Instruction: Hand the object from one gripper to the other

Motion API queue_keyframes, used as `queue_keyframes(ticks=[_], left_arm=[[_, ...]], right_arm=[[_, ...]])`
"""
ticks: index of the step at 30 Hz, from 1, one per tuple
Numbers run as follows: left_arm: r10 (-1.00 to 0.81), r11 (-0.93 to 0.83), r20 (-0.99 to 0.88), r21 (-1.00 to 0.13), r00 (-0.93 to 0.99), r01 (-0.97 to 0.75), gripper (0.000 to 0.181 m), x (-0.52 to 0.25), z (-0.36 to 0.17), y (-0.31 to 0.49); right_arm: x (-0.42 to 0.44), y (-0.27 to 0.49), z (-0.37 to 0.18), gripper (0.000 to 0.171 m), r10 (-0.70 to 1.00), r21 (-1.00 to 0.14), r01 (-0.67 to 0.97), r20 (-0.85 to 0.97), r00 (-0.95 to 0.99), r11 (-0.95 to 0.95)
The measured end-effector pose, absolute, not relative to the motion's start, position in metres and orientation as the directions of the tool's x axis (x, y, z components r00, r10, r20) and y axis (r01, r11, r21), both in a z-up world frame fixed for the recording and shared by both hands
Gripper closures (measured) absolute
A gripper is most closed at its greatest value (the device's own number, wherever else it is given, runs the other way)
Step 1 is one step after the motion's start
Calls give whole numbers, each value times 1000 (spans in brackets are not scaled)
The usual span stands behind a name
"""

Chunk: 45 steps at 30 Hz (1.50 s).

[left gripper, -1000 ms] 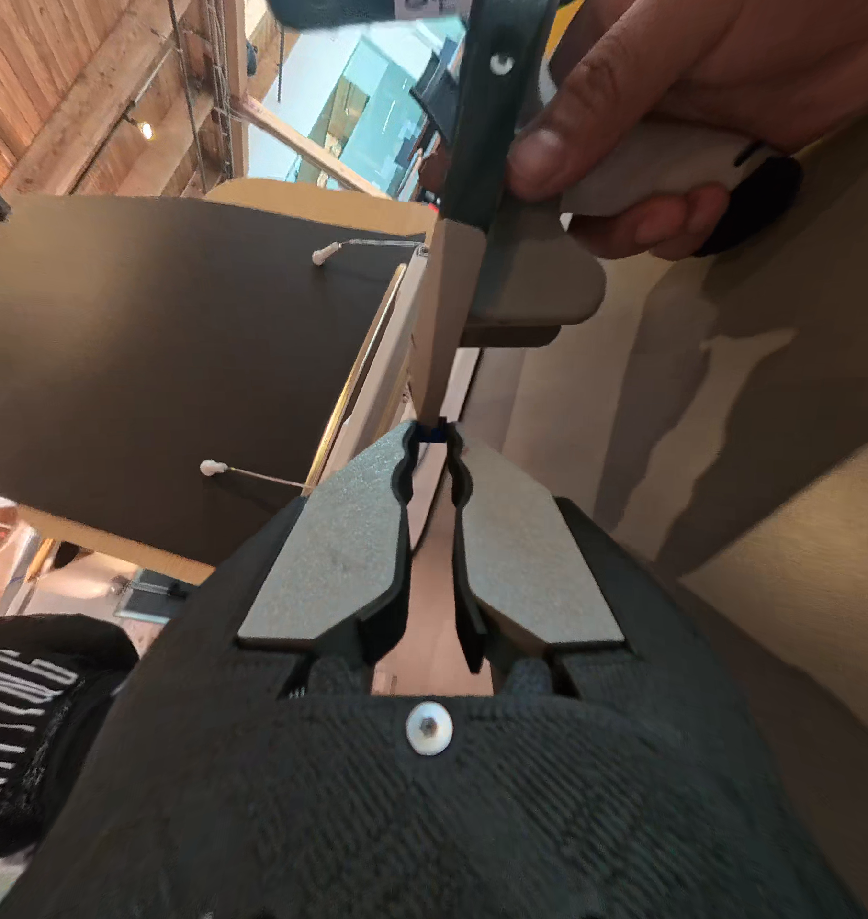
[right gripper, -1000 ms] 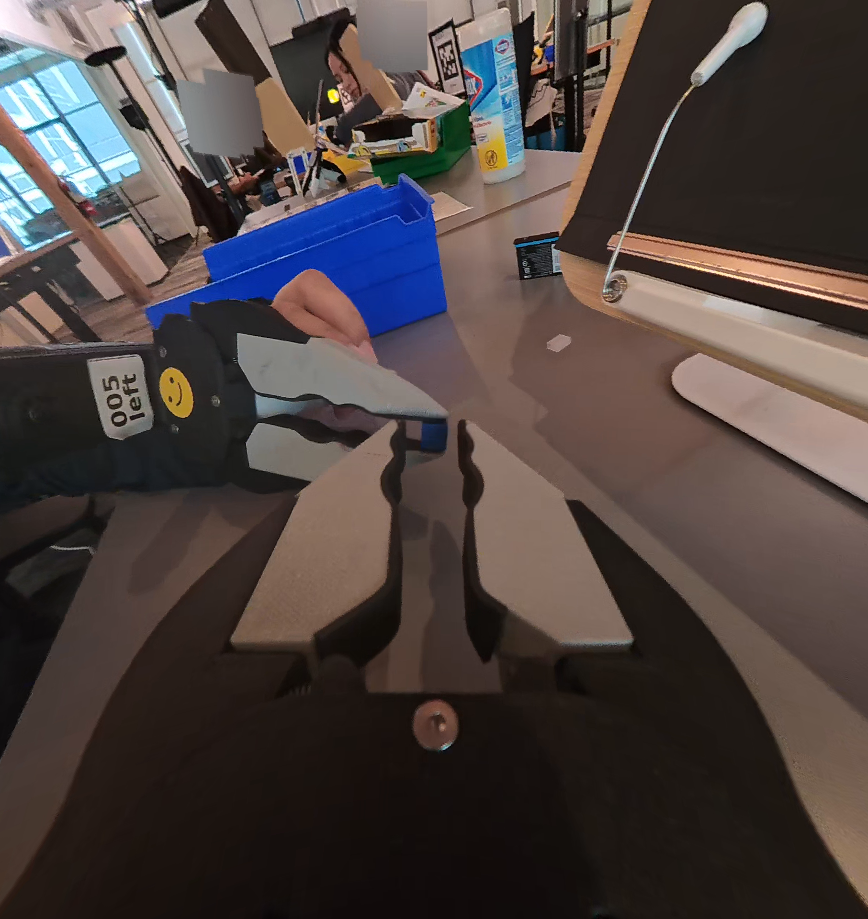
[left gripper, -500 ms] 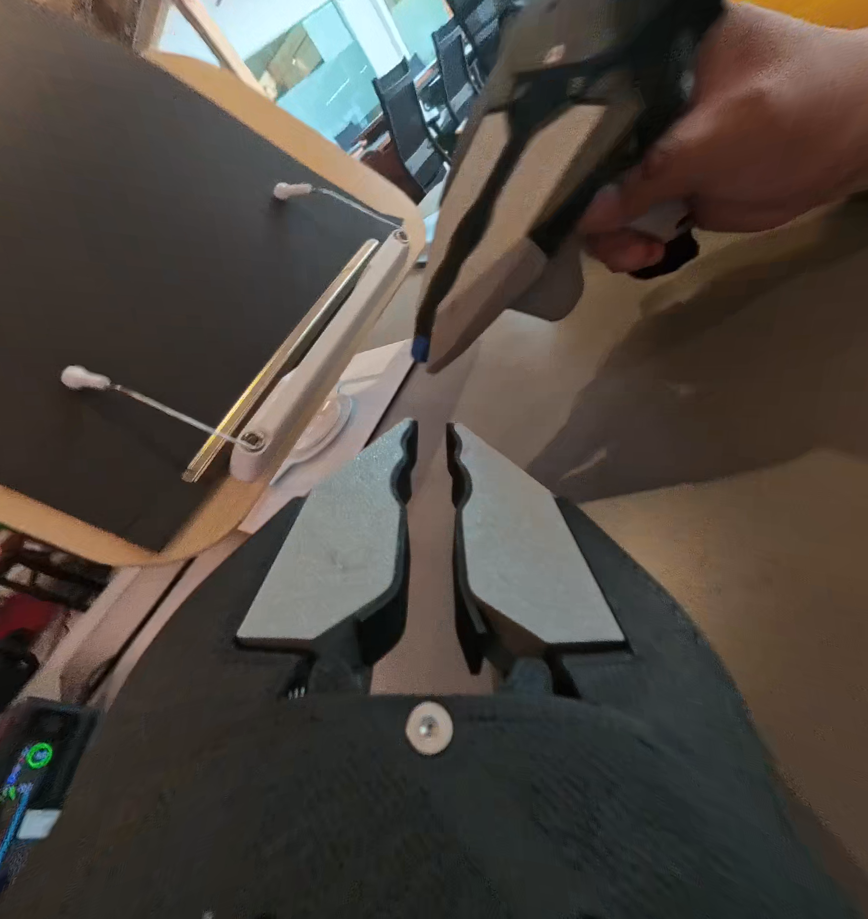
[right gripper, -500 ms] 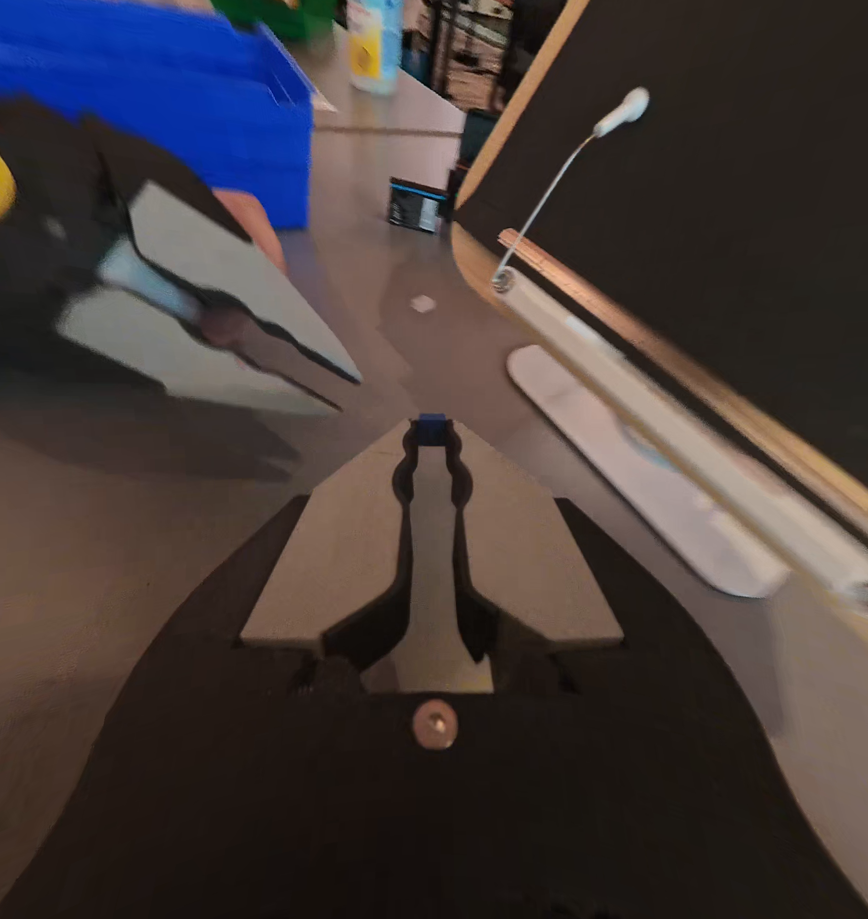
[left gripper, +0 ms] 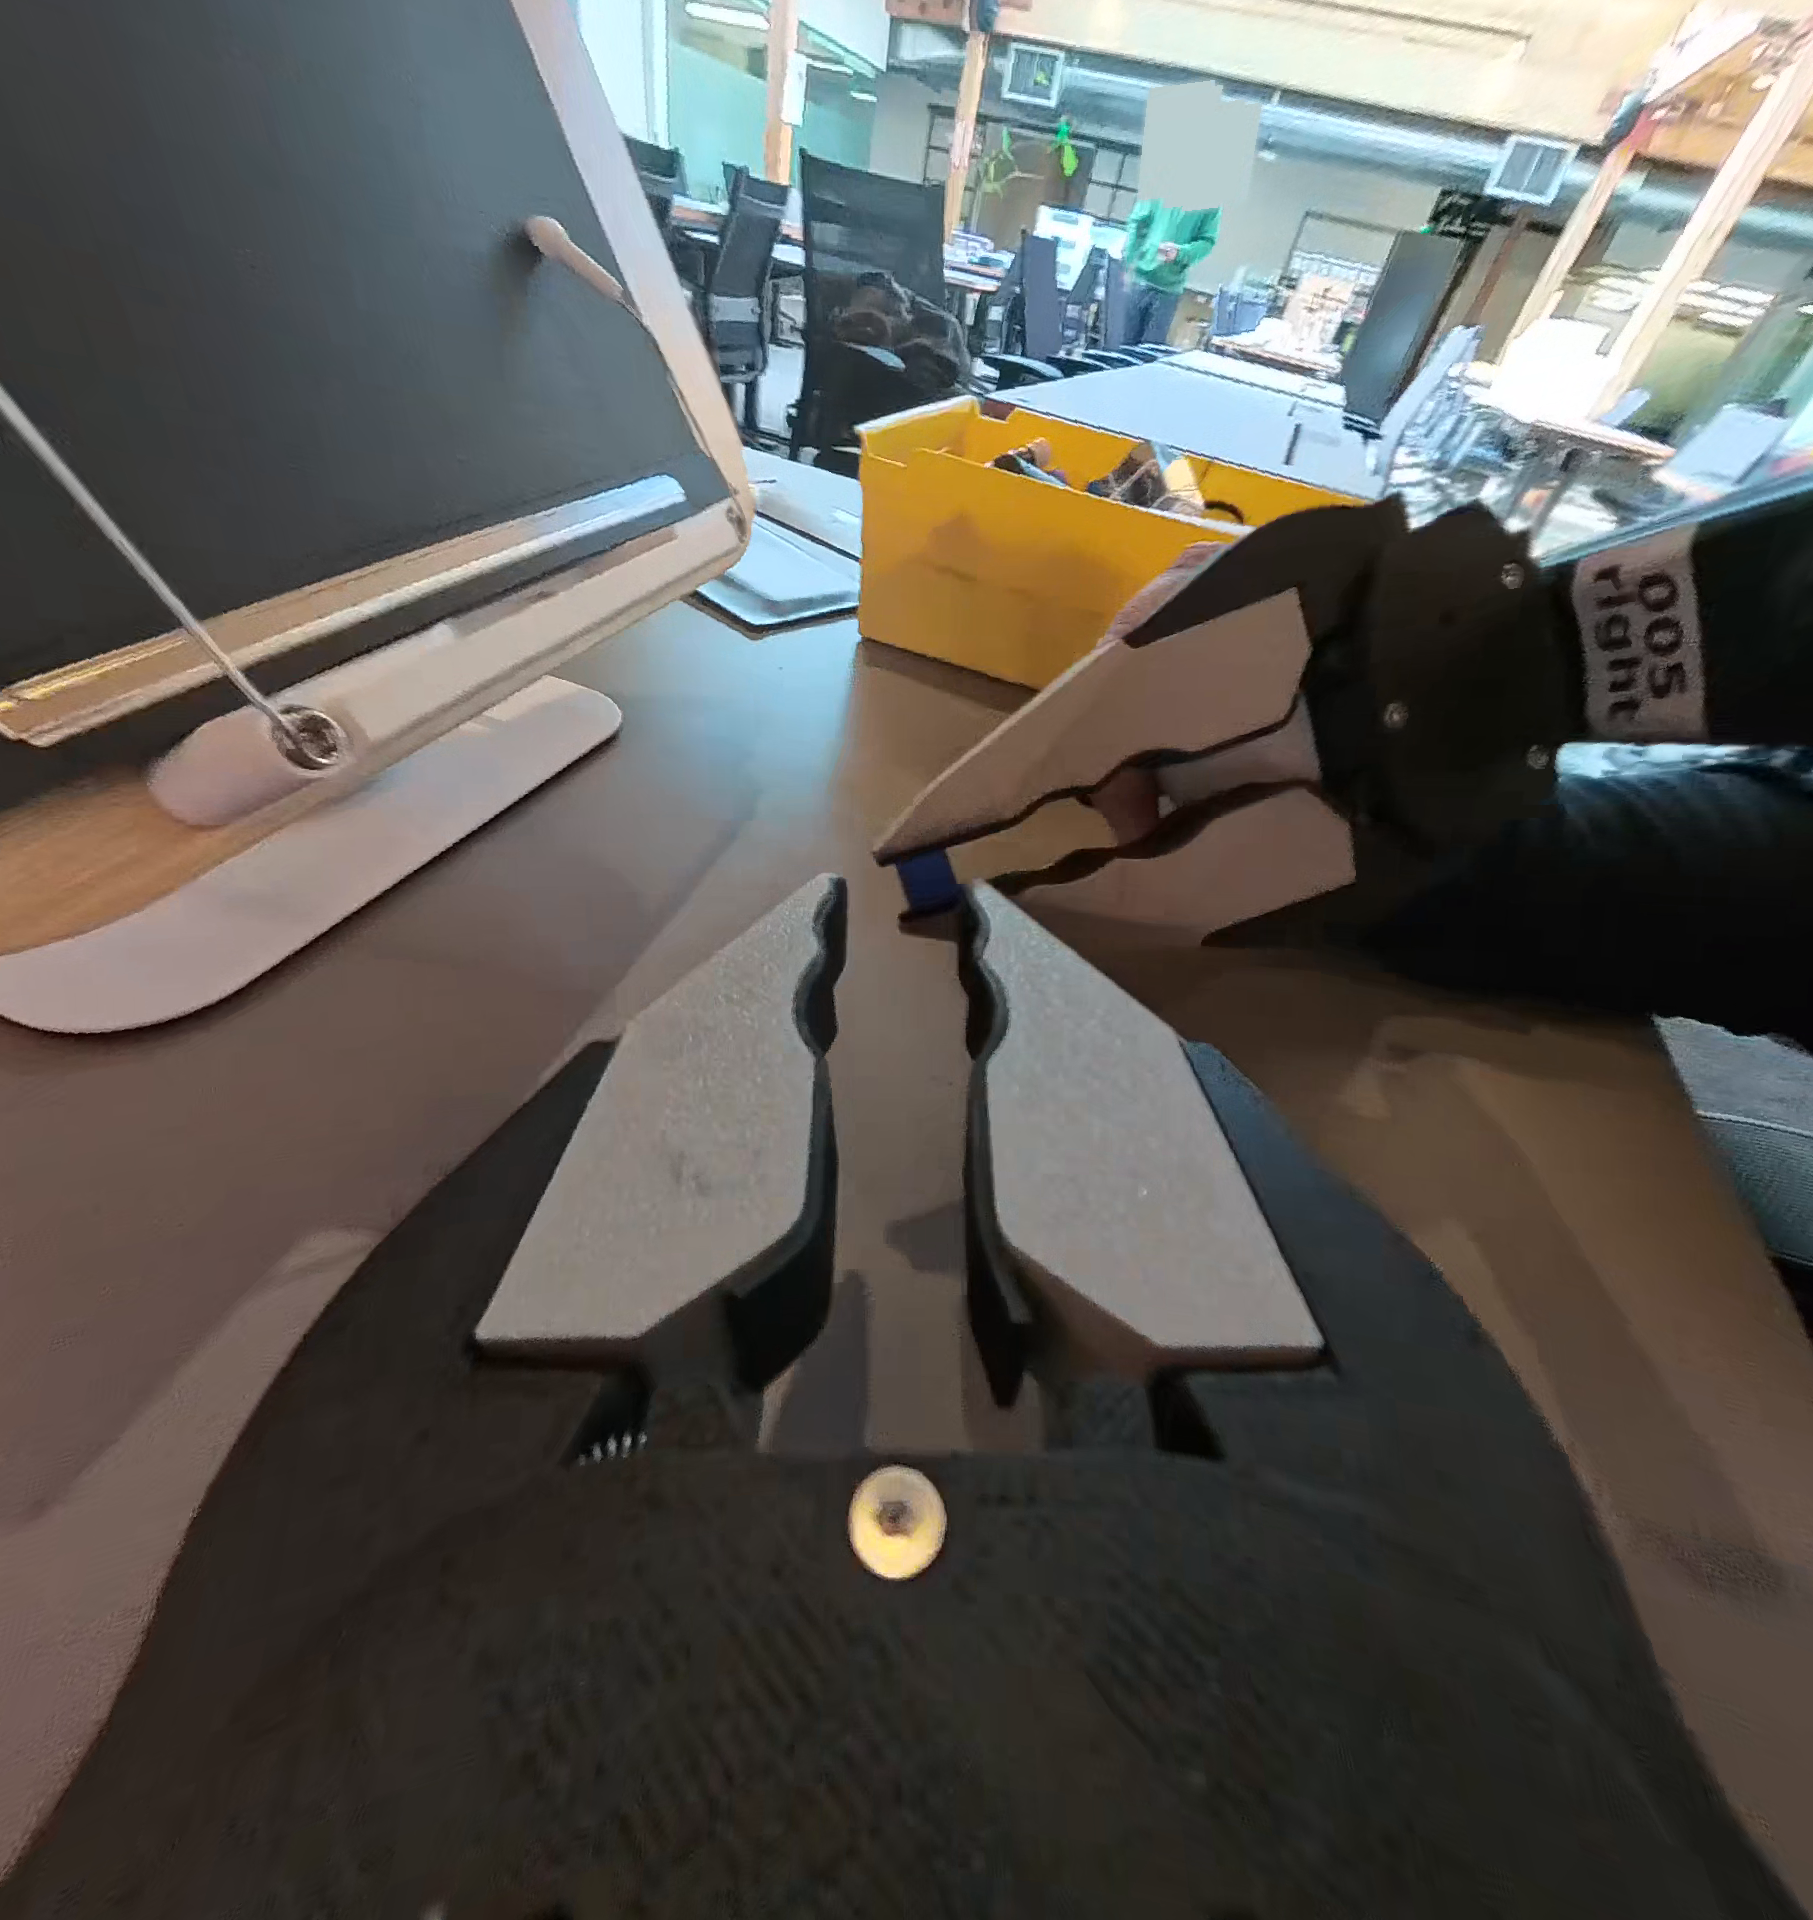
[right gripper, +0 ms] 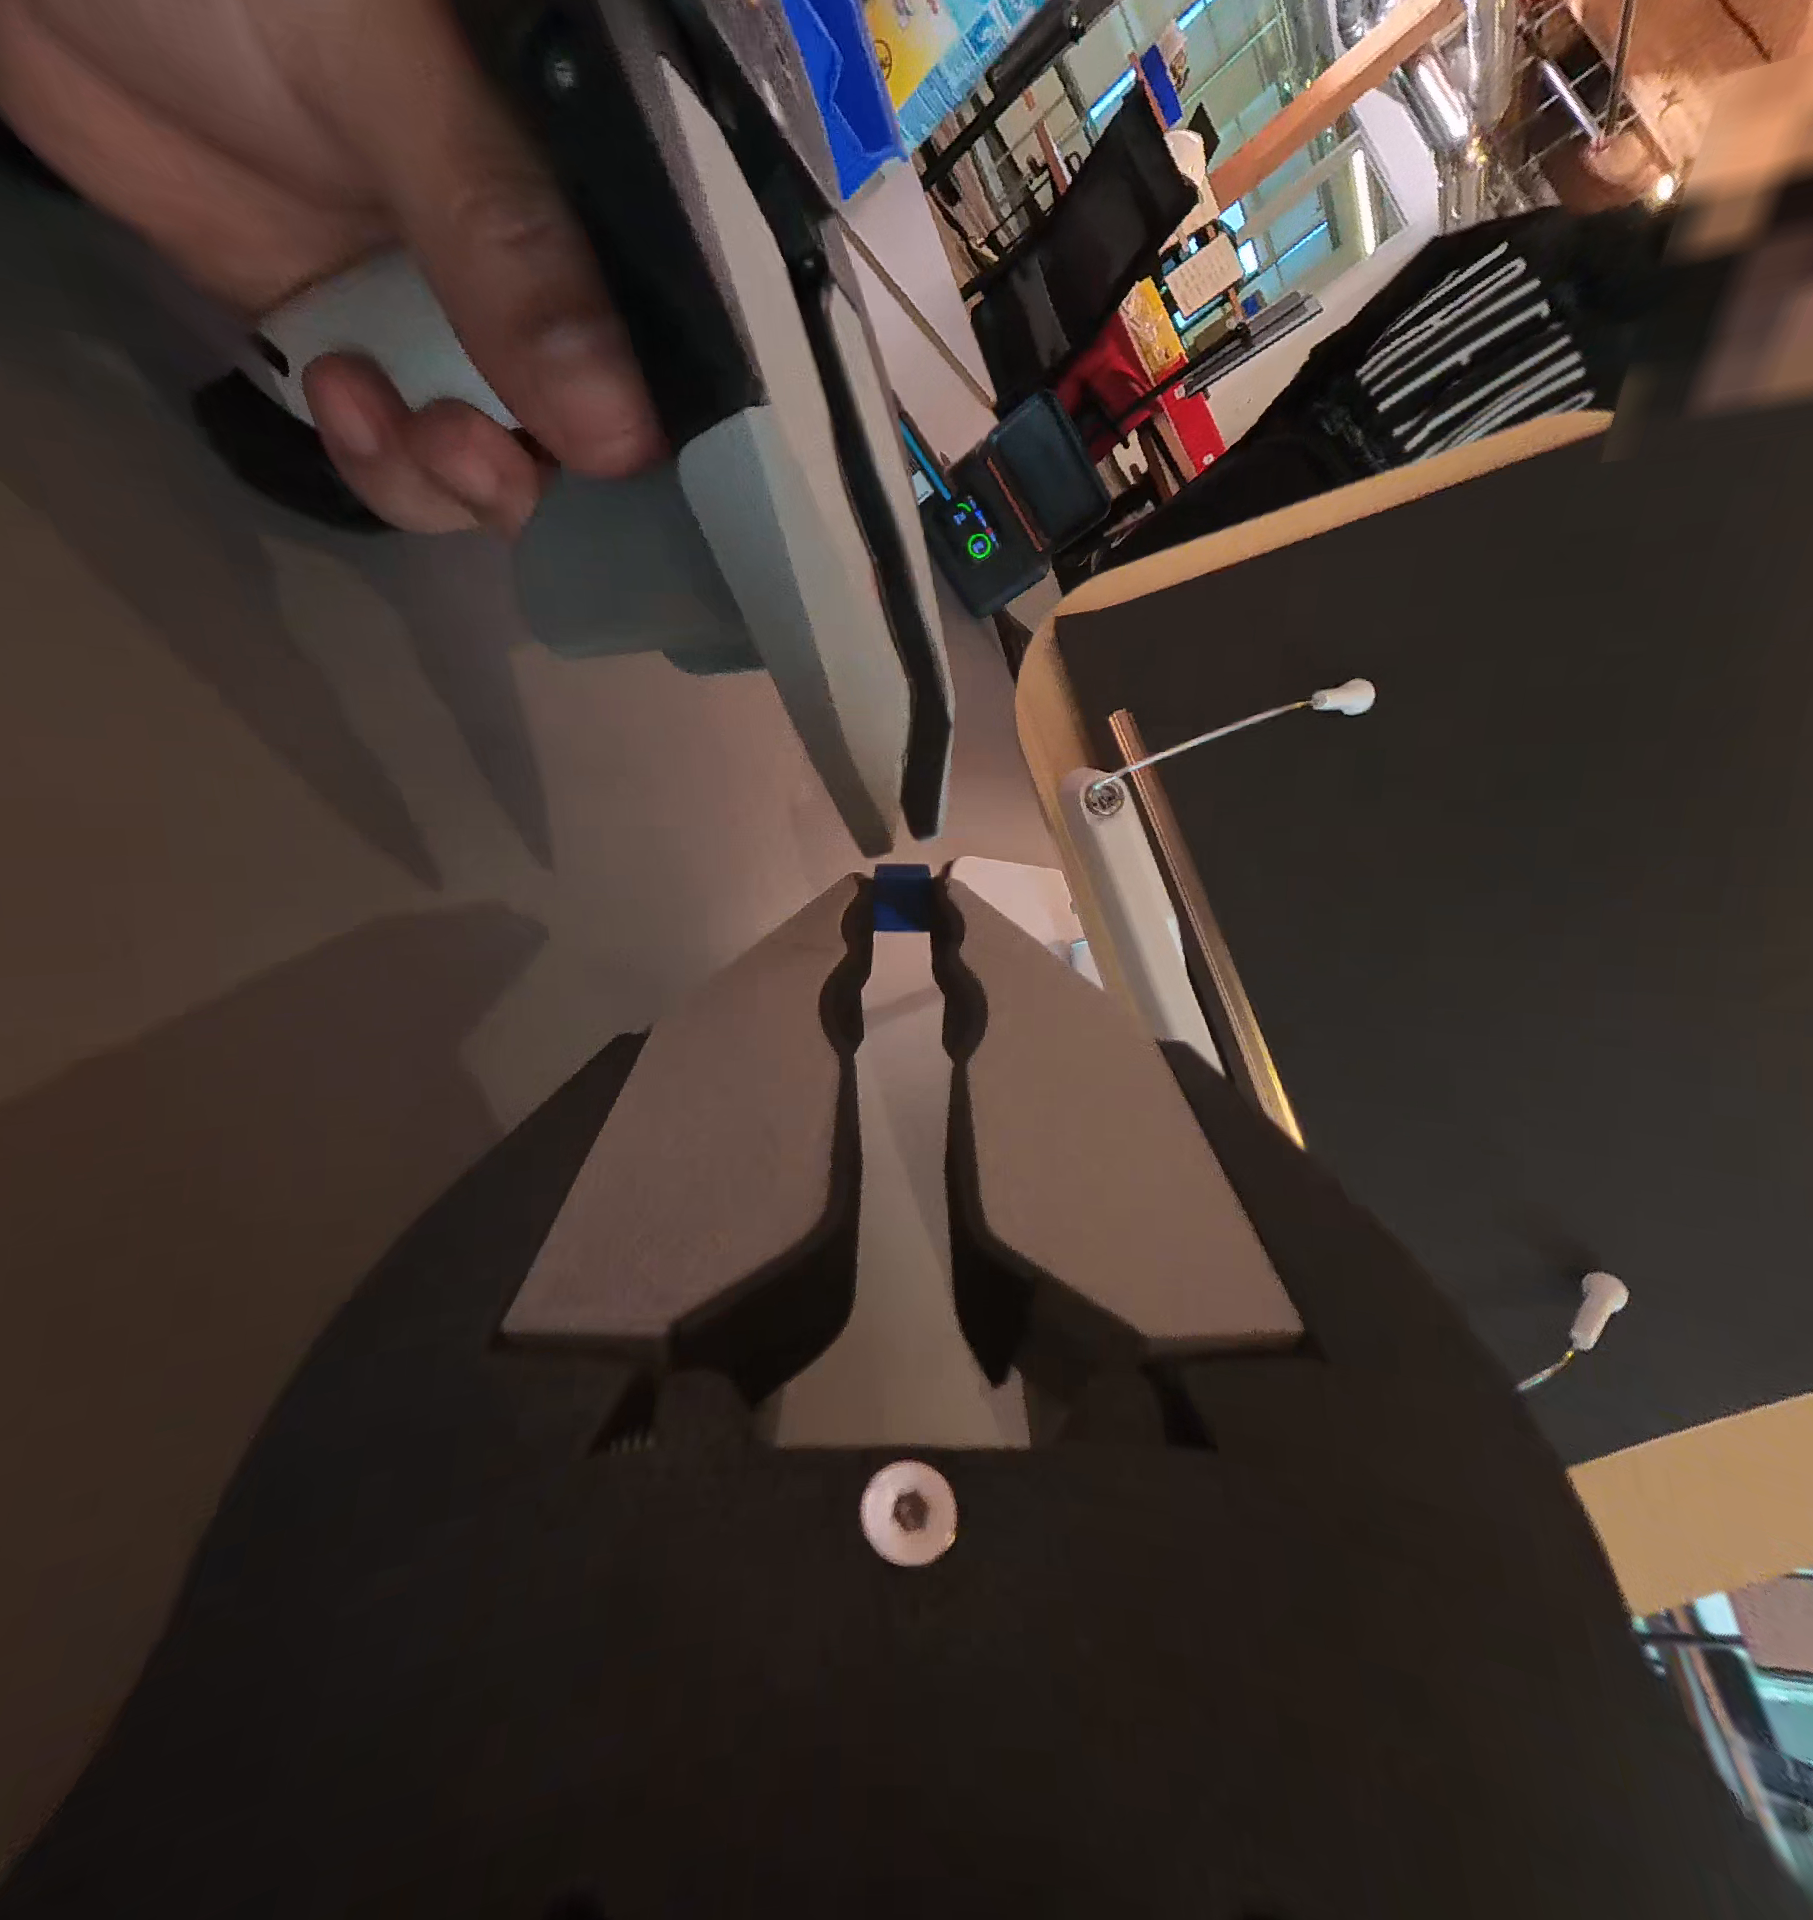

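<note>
Clearly tiny, light, stiff blue block [right gripper: 903, 900] — right gripper [right gripper: 903, 891] pinches it at fingertips; left gripper [left gripper: 898, 916] narrowly parted, empty — grip exposed end.

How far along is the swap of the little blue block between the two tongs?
Done: the right tongs are shut on the little blue block and hold it above the table.
In hand: the left tongs are open, with the block just off their tips, near the right-hand one.
Left: the left tongs must close on the block, then the right tongs let go.
</note>
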<state>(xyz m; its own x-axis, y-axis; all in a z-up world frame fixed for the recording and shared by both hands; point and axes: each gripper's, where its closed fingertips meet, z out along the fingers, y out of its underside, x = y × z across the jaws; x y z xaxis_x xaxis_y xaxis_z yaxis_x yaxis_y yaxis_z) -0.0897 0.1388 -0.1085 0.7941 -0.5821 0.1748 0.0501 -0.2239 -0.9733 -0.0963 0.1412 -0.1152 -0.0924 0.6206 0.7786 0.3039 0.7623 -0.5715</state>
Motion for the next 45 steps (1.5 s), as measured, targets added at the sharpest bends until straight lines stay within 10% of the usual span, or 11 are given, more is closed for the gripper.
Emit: queue_keyframes(ticks=[21,28,34,45], left_arm=[[-636,-323,296,-941,713,103,173,-81,-113,134],[-545,-106,-217,-940,810,-323,173,-102,-119,140],[-351,17,-737,-622,578,-783,173,-105,-126,142],[-232,81,-905,-384,357,-920,173,-93,-123,140]], right_arm=[[-98,129,-115,163,507,-459,311,857,-91,832],[-94,143,-125,153,851,-778,349,506,-144,522],[-95,140,-124,147,979,-927,350,70,-191,135],[-100,124,-118,157,899,-915,334,-327,-291,-225]])
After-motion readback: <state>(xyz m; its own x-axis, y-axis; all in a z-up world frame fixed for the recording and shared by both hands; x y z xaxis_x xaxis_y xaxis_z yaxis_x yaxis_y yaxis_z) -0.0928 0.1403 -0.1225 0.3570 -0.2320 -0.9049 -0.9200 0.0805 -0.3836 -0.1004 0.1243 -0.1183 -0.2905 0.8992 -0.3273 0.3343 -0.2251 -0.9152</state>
